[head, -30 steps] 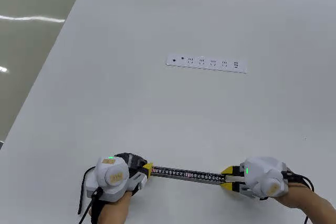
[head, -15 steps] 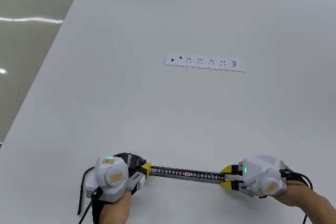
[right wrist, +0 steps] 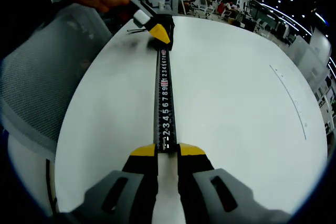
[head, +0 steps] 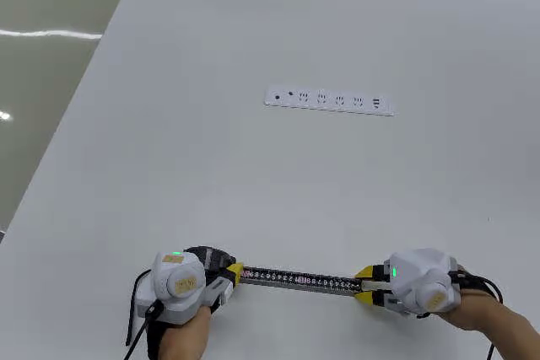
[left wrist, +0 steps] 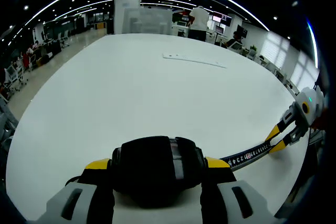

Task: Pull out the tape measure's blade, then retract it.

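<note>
table [head: 253,166], white, carries everything. power strip [head: 329,100] lies flat out toward the far edge, well apart from the work. it plays no part in the task.

tape measure case [left wrist: 157,169], black and rounded, sits close to the near edge on the left side. left gripper [head: 228,274] is clenched on it, one yellow-tipped jaw on each flank of the case.

blade [right wrist: 164,93] is drawn out in a straight, low line along the near edge, numbers up, running from the case to the right gripper [right wrist: 168,151]. that gripper's jaws are pinched together on the blade's free end. the end hook is hidden between the pads, so it's probably the tip being held, can't confirm.

step in hand: pull-out, looks at or near its end, with a fair run of blade out and taut between the two grippers. retract not yet done.

next move calls for the left grip to stay firm on the case while the right feeds the blade back toward the mouth in line, slowly. letting go outright risks a snap-back or a kink.

containers: only the case counts as one, and the rest of the blade is presumably coiled inside.
</note>
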A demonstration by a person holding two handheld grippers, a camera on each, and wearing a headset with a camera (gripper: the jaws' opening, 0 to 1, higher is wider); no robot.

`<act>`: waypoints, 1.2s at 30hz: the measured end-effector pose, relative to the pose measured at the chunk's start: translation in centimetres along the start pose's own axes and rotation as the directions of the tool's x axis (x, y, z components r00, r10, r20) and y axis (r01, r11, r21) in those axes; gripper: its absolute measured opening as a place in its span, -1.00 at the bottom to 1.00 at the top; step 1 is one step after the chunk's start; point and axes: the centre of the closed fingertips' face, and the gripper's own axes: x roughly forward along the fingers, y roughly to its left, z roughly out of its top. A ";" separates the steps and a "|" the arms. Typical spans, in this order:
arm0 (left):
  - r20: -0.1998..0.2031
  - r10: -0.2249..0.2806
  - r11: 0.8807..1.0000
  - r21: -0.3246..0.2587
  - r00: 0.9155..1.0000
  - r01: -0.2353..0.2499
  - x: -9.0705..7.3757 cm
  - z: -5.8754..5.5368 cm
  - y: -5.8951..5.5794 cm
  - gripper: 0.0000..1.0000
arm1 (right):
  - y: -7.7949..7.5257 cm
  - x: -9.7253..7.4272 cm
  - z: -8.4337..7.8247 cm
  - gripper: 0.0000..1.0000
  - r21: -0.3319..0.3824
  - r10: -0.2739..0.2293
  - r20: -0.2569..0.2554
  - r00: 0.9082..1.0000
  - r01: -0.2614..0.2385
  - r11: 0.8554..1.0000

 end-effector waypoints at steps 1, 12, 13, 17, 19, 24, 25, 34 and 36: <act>0.000 -0.001 1.000 0.000 1.000 0.001 0.0 0.0 0.0 0.27 | 0.0 0.0 0.0 -0.78 -0.001 0.000 -0.001 1.000 0.000 1.000; 0.000 -0.014 1.000 -0.003 1.000 0.014 0.1 0.1 0.1 0.26 | 0.0 0.0 0.0 -0.77 -0.005 0.001 -0.010 1.000 -0.001 1.000; 0.001 -0.014 1.000 -0.005 1.000 0.014 0.1 0.1 0.1 0.26 | 0.0 0.0 0.0 -0.77 -0.004 0.001 -0.010 1.000 -0.001 1.000; -0.001 -0.020 1.000 -0.004 1.000 0.020 0.1 0.1 0.0 0.26 | 0.1 0.0 0.1 -0.77 -0.002 0.004 -0.011 1.000 -0.004 1.000; -0.004 -0.025 1.000 -0.003 1.000 0.025 0.1 0.1 0.0 0.26 | 0.1 0.0 0.1 -0.77 -0.001 0.005 -0.012 1.000 -0.005 1.000; -0.007 -0.026 1.000 -0.004 1.000 0.026 0.1 0.0 0.0 0.26 | 0.1 0.0 0.1 -0.77 -0.001 0.004 -0.011 1.000 -0.004 1.000; -0.006 -0.026 1.000 -0.002 1.000 0.026 0.1 0.0 0.0 0.26 | 0.1 0.0 0.1 -0.77 -0.001 0.003 -0.011 1.000 -0.003 1.000; -0.010 -0.033 0.999 -0.004 0.999 0.033 0.1 0.0 0.1 0.27 | -0.2 0.1 0.5 -0.77 -0.005 0.002 -0.009 1.000 -0.002 1.000; -0.011 -0.034 0.999 -0.004 0.999 0.034 0.1 0.0 0.1 0.27 | -0.2 0.2 0.5 -0.77 -0.005 0.004 -0.009 1.000 -0.004 1.000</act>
